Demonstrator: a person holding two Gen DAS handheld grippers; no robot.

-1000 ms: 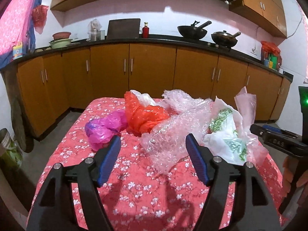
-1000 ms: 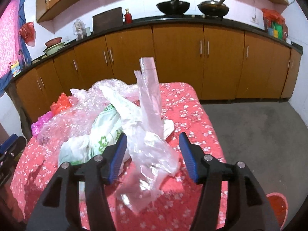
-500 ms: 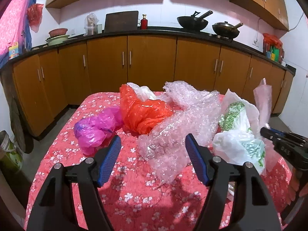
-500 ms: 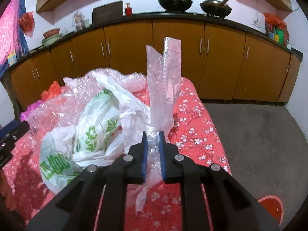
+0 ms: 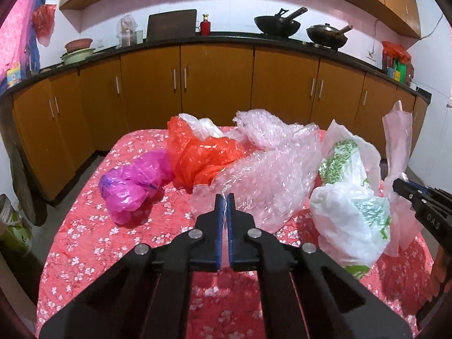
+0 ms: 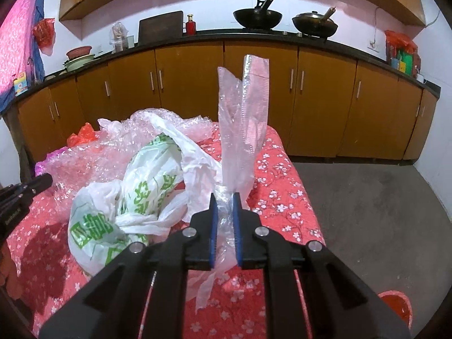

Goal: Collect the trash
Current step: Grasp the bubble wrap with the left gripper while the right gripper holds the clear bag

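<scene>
Several crumpled plastic bags are heaped on the red floral tablecloth point(image 5: 84, 243). Clear bubble wrap point(image 5: 268, 180), its far side hidden, is pinched at its near edge by the left gripper point(image 5: 224, 197). An upright clear plastic sleeve point(image 6: 243, 130) is clamped by the right gripper point(image 6: 224, 197).

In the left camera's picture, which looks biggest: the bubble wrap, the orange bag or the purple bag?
1. Bubble wrap, clearly largest.
2. Orange bag.
3. Purple bag, close to the orange one, which is partly hidden, so unsure.
</scene>
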